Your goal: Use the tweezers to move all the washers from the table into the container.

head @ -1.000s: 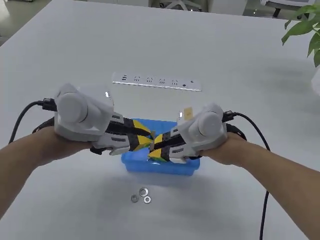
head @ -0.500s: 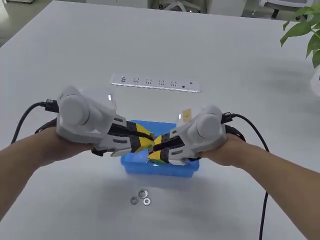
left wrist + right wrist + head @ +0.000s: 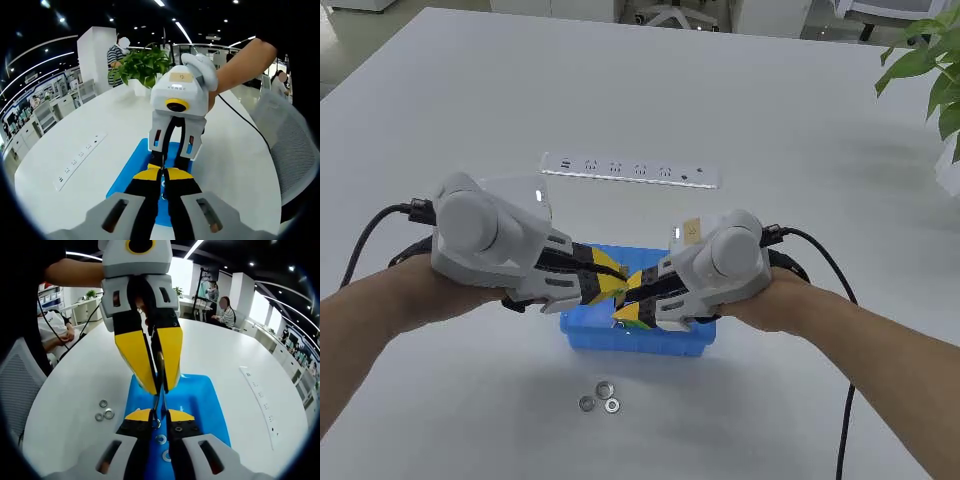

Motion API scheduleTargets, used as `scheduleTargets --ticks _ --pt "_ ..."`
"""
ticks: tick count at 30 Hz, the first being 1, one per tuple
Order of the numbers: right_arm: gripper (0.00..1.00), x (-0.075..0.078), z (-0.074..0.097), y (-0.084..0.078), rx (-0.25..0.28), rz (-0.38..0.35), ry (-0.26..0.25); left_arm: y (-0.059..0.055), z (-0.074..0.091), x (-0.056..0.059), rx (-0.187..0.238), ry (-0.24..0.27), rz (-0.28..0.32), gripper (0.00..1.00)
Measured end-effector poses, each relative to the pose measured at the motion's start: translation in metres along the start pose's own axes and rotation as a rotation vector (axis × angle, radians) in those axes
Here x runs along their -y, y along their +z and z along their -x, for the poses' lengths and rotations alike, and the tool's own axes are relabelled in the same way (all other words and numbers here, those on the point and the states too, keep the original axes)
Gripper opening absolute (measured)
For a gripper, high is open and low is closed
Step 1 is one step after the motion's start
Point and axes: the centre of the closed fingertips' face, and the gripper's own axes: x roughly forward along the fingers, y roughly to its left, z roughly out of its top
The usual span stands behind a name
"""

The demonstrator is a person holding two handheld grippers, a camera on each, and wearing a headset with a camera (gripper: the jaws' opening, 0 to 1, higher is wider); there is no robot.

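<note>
Three washers (image 3: 600,402) lie together on the white table just in front of the blue container (image 3: 620,340). Over the container my left gripper (image 3: 613,283) and right gripper (image 3: 632,300) meet tip to tip. In the right gripper view, thin metal tweezers (image 3: 158,405) run between the left gripper's yellow fingers (image 3: 137,360) down into my right gripper (image 3: 159,416); both pairs of jaws are shut on them. Below the tweezers, washers (image 3: 161,439) lie inside the container (image 3: 200,395). The table washers (image 3: 103,411) sit to its left. My left gripper (image 3: 162,174) faces the right gripper (image 3: 170,162).
A white power strip (image 3: 630,170) lies beyond the container. A green plant (image 3: 930,70) stands at the table's far right. A cable (image 3: 845,400) trails from the right gripper toward the near edge. People sit in the background.
The head view has shifted a little. Both grippers stay together over the container, and the three washers lie where they were.
</note>
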Motion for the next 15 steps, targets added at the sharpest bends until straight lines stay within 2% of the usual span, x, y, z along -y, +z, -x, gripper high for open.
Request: scheduleTargets --ticks 15 --pt "0.18 -0.004 0.016 0.008 0.004 -0.001 -0.023 0.015 0.007 0.003 0.016 0.005 0.008 0.07"
